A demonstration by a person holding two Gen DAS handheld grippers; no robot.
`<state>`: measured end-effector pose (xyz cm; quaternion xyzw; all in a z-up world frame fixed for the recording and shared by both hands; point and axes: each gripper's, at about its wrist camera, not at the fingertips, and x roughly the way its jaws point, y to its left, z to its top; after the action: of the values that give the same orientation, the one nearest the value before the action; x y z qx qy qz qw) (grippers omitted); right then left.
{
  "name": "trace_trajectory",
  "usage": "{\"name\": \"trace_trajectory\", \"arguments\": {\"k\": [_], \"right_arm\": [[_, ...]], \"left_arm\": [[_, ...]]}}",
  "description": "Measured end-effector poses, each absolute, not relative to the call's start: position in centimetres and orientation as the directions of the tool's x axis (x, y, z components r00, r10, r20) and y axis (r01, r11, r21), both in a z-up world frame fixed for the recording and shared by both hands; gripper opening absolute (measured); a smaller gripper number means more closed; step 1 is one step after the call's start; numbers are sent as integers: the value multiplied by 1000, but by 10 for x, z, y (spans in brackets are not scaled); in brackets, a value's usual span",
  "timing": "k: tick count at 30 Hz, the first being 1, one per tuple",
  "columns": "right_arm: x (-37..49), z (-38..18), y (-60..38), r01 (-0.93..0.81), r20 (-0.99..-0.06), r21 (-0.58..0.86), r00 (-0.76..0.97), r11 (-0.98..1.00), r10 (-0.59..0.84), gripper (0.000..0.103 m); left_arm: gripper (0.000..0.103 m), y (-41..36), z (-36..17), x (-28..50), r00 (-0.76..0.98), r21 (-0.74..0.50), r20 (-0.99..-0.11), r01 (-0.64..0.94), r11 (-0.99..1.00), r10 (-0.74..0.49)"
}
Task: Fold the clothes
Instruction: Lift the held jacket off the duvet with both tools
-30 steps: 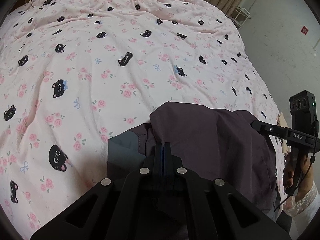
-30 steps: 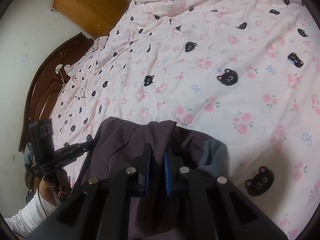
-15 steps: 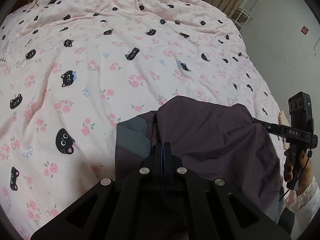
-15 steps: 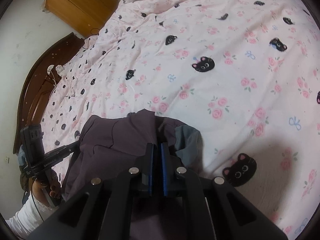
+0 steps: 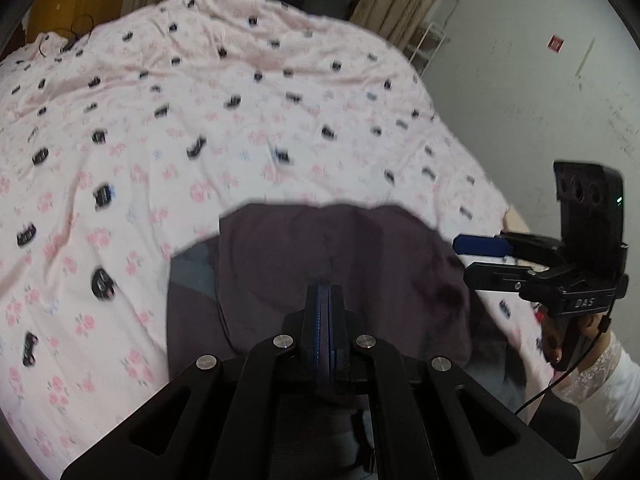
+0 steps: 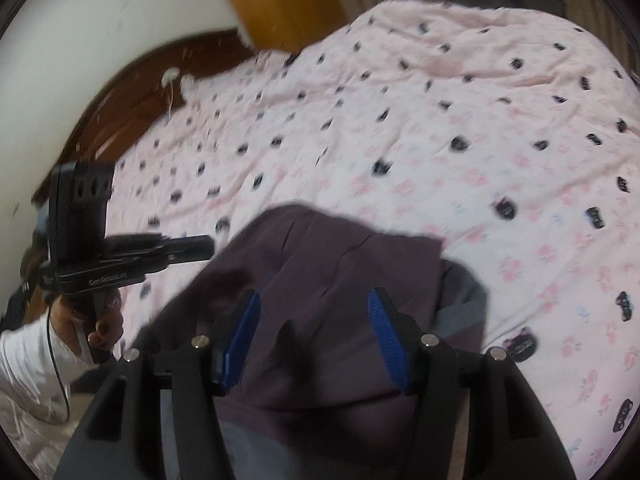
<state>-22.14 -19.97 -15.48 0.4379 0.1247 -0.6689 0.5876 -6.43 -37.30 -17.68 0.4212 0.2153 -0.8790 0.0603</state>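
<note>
Left tongs (image 5: 324, 300) pinched on purple garment (image 5: 320, 248); right tongs (image 6: 314, 336) apart above it. Risk: one-sided hold, folded edge slumping crooked onto bed (image 5: 160, 140).

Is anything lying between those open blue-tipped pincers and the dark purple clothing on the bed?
Nothing visible. The right gripper hangs open directly over the dark purple garment, which lies on the pink cat-print bedspread.
</note>
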Motion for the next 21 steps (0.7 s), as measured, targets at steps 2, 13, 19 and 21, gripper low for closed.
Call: {"name": "trace_trajectory", "arguments": {"k": [2,13,19,21], "right_arm": [[-218,-170,-202,896,-770,333,77,-295,-633,59],[-206,-220,-198,905,-856,265,62,-332,-513,57],[-212,-190,-180,889,-800,320,69,-327,-596,63],[-218,-178,-166,876,-767,357,76,-325,-638,77]], "left_arm": [[1,-371,-193,-62,-594,-308,-801,313,-898,68],[1,-364,-221,-50,-545,-284,-837,357,-890,48],[1,-371,-189,-29,-621,-331,-781,331,-884,60],[2,-377,-178,-22,-640,-332,-766,321,-887,55]]}}
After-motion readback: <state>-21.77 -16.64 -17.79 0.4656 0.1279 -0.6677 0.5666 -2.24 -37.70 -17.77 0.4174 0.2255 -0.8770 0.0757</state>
